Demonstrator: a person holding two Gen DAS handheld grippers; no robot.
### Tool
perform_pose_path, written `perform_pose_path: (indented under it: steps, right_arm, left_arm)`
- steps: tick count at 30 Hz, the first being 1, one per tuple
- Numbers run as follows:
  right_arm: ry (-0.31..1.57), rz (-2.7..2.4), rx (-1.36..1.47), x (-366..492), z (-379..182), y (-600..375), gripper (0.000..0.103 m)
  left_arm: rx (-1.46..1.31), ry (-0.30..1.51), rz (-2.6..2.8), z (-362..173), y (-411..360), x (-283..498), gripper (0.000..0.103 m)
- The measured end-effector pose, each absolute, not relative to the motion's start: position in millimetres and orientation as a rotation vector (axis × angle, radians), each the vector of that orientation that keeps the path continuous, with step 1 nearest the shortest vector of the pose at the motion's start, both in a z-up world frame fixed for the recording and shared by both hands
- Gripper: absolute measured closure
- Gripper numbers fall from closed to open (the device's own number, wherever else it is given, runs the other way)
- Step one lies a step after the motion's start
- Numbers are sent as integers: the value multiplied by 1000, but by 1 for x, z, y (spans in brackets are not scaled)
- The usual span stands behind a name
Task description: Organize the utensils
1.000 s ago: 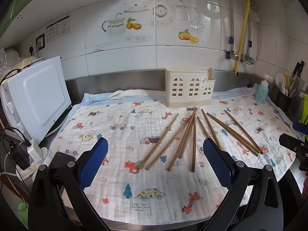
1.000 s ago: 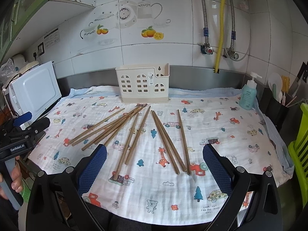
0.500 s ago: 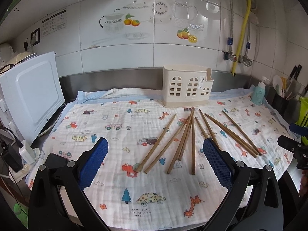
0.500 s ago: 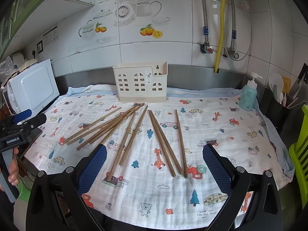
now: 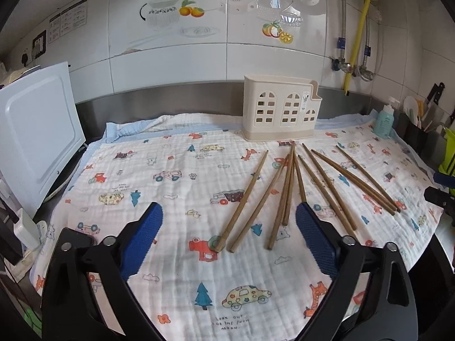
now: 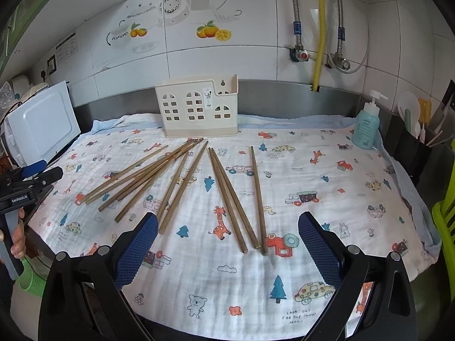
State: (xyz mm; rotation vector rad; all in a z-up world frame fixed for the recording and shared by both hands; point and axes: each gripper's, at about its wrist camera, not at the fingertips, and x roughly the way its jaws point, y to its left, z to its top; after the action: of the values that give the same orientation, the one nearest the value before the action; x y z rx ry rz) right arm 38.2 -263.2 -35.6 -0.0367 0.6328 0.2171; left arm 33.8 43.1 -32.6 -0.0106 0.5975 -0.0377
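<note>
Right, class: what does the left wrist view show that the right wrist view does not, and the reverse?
Only the left wrist view shows the left gripper head-on, open. Only the right wrist view shows the right gripper head-on, open, plus the hand holding the other gripper. Both share the chopsticks, cream holder, printed cloth and soap bottle.

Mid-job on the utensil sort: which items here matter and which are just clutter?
Job: chopsticks loose on the cloth; cream holder; left gripper and right gripper, both open.
Clutter: soap bottle, white appliance, black utensil bin.
</note>
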Motion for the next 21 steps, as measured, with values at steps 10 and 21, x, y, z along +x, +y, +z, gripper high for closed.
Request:
perform_pose_path:
  steps: [10, 21]
  right_arm:
    - [683, 219, -9, 58, -53, -276, 20]
    - [745, 227, 41, 86, -72, -282, 47]
  left_arm:
    - [0, 706, -162, -60, 47, 76, 36]
    - [28, 813, -223, -90, 49, 111, 78]
